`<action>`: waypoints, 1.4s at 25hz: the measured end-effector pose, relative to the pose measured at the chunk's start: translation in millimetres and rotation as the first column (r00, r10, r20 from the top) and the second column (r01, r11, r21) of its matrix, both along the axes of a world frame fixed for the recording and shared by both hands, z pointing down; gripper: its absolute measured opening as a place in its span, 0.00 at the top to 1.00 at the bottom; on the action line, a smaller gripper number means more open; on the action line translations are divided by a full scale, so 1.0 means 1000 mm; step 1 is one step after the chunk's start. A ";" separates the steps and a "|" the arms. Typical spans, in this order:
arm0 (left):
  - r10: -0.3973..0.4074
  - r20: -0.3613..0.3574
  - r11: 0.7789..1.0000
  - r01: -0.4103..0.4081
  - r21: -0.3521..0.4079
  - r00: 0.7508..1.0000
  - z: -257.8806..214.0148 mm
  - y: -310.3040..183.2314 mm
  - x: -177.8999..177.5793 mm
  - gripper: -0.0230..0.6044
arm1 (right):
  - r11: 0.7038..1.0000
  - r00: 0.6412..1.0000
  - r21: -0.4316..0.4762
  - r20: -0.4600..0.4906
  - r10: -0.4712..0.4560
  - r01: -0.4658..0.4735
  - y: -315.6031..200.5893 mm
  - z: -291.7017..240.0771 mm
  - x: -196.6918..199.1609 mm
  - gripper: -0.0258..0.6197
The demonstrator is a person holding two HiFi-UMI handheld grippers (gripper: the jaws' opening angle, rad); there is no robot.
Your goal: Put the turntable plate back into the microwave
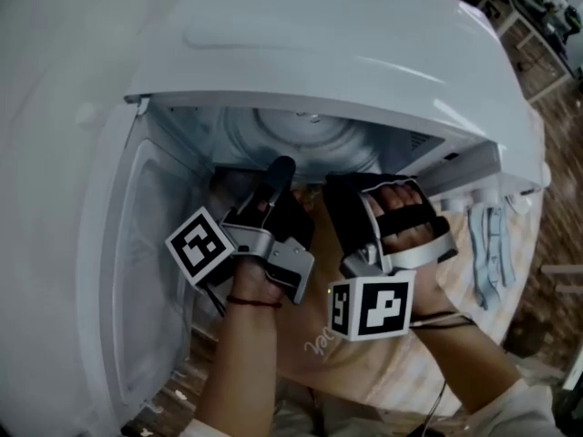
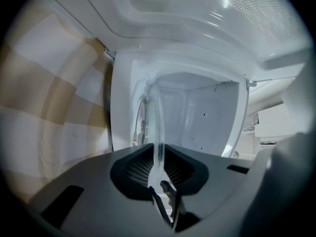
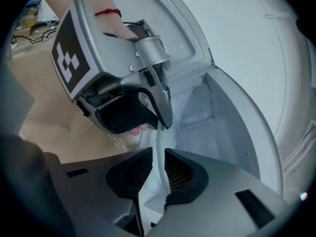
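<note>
The clear glass turntable plate (image 1: 305, 139) lies partly inside the open white microwave (image 1: 346, 44), its ribbed rings showing in the cavity. My left gripper (image 1: 278, 173) and right gripper (image 1: 351, 189) reach into the opening side by side, each shut on the plate's near rim. In the left gripper view the plate (image 2: 158, 127) runs edge-on between the left gripper (image 2: 157, 154) pads. In the right gripper view the rim (image 3: 159, 147) passes between the right gripper (image 3: 158, 164) pads, and the left gripper (image 3: 160, 113) clamps the same rim just ahead. The fingertips are hidden in the head view.
The microwave door (image 1: 137, 271) stands swung open at the left, close to my left hand. A tan checked cloth (image 1: 401, 371) covers the surface below the opening. A pale blue cloth (image 1: 487, 244) hangs at the right, with wooden floor beyond.
</note>
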State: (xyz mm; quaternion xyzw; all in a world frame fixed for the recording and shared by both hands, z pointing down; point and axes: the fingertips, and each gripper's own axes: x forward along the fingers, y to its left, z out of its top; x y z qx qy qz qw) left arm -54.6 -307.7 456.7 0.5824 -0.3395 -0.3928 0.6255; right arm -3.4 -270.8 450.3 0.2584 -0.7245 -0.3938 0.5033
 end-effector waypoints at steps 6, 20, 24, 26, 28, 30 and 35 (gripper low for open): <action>-0.004 -0.014 1.000 0.004 0.008 1.000 -0.002 -0.001 -0.001 0.88 | 1.000 0.999 0.026 -0.045 0.008 -0.007 -0.006 0.002 -0.007 0.88; -0.036 -0.067 0.996 0.042 0.080 0.997 -0.007 -0.018 -0.001 0.86 | 0.994 0.995 0.050 -0.005 0.097 -0.097 -0.028 0.001 -0.007 0.88; -0.024 -0.041 0.999 0.026 0.046 0.999 -0.002 -0.021 0.000 0.88 | 0.994 0.994 0.023 -0.004 0.108 -0.108 -0.031 0.005 -0.006 0.88; -0.017 -0.030 1.000 0.017 0.023 0.999 0.000 -0.024 0.001 0.89 | 0.993 0.993 0.015 0.000 0.116 -0.116 -0.034 0.006 -0.005 0.88; -0.015 -0.020 1.000 0.015 0.001 1.000 0.002 -0.027 0.001 0.89 | 0.993 0.993 0.005 0.005 0.115 -0.115 -0.037 0.008 -0.005 0.88; -0.016 -0.009 1.000 0.016 -0.012 1.000 0.004 -0.029 0.000 0.89 | 0.995 0.995 -0.008 0.004 0.104 -0.104 -0.037 0.011 -0.007 0.88; 0.033 0.037 0.999 -0.032 -0.034 0.999 0.008 -0.025 0.006 0.82 | 0.993 0.994 -0.042 0.005 0.107 -0.107 -0.037 0.022 -0.001 0.88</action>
